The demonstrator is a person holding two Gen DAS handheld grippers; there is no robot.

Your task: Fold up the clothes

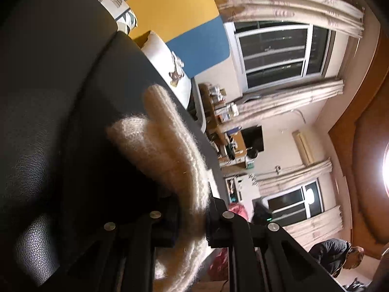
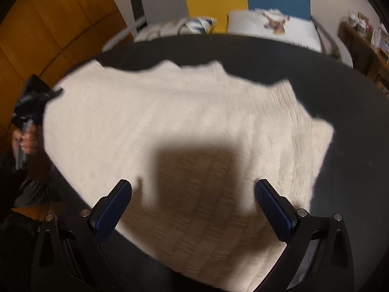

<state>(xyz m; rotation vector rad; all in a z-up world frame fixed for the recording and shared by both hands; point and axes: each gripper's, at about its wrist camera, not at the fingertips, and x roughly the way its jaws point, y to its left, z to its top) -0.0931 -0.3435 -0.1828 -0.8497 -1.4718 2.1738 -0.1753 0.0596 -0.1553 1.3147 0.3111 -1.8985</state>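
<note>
**Cream sweater lying spread, one edge pinched**

The cream knit sweater is filling the middle of the right wrist view, lying spread over the dark leather surface, its upper edge wavy and lifting slightly. The right gripper is hovering over the lower part of the frame, jaws wide apart and holding nothing. At lower centre of the left wrist view, the left gripper is clamping a bunched edge of the knit. No clean fold is showing; whether this is a first layer or a later one, I cannot tell.
</note>
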